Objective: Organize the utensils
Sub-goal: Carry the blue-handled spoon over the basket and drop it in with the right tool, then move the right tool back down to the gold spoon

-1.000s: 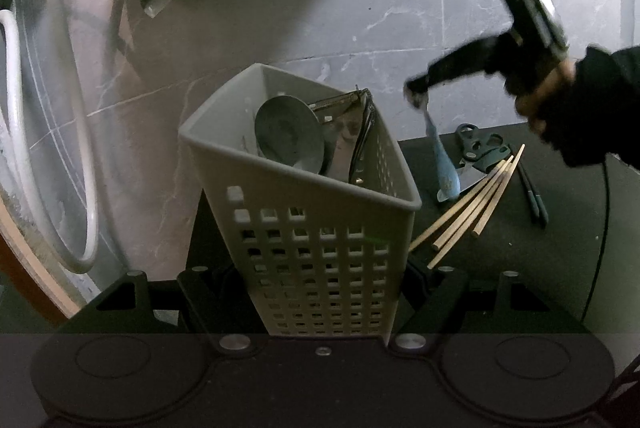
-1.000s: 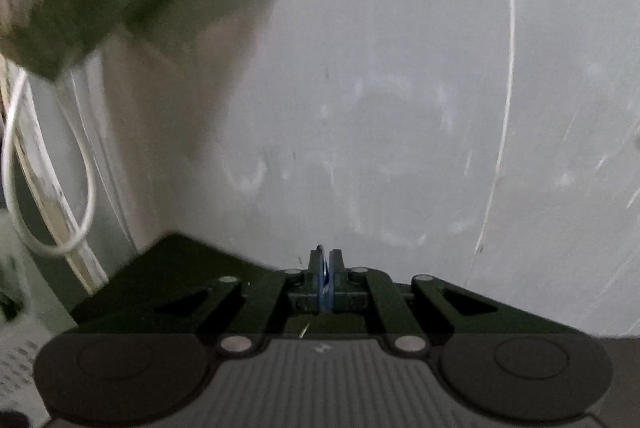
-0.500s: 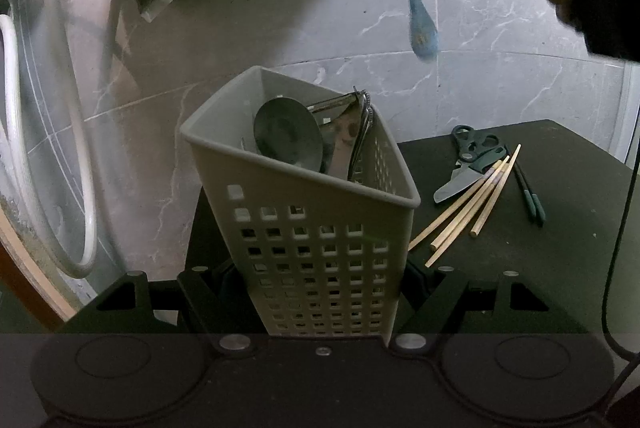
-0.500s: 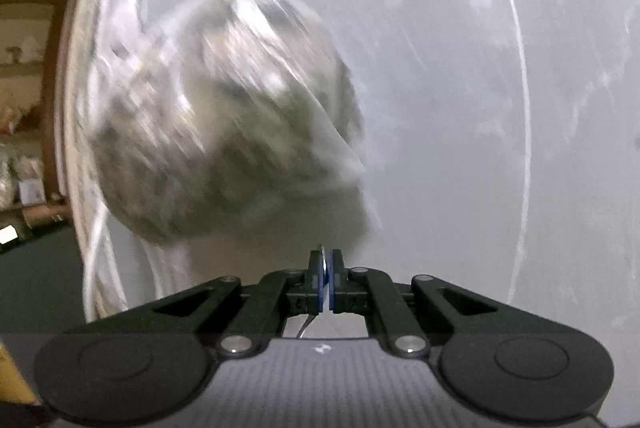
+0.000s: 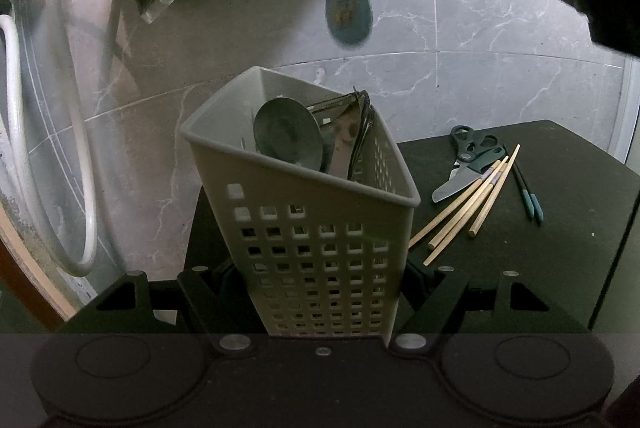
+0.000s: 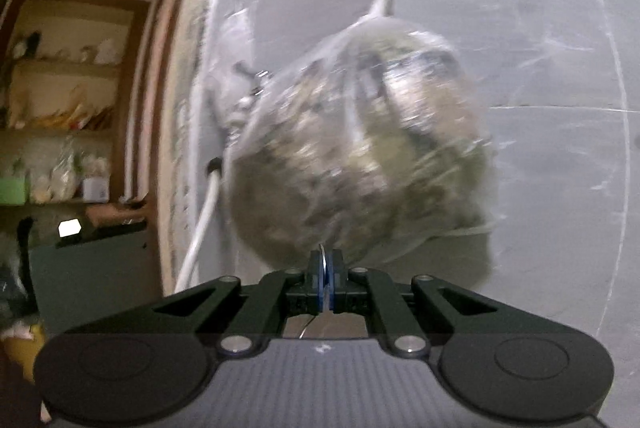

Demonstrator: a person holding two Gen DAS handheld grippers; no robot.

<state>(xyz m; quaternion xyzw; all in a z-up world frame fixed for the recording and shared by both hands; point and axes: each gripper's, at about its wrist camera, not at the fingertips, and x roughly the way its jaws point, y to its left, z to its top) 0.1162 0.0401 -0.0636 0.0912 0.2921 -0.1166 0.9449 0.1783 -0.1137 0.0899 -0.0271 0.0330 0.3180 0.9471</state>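
Taking the grey slotted utensil caddy (image 5: 304, 203) as the landmark and reading left to right: a white hose (image 5: 24, 131) loops down the wall to its left, the left gripper (image 5: 320, 292) clasps the caddy's lower walls from both sides, and a metal ladle (image 5: 288, 137) and tongs already stand inside. Above and slightly right of the caddy's mouth, a blue spoon (image 5: 347, 7) dangles bowl-down. To the right on the black table (image 5: 560, 248) lie wooden chopsticks (image 5: 468, 205), scissors (image 5: 470, 157) and dark green-tipped chopsticks (image 5: 526, 187).

The likely risk: the spoon hangs off-centre from the opening and swings freely, so lowering it could strike the rim or the ladle, tipping the tilted caddy or twisting the thin handle loose.

Only the right wrist view shows the right gripper (image 6: 325, 288) pinched tight on the spoon's narrow blue handle, plus a plastic bag (image 6: 360, 147) hanging on the wall; only the left wrist view shows the caddy, the spoon's bowl and the table.
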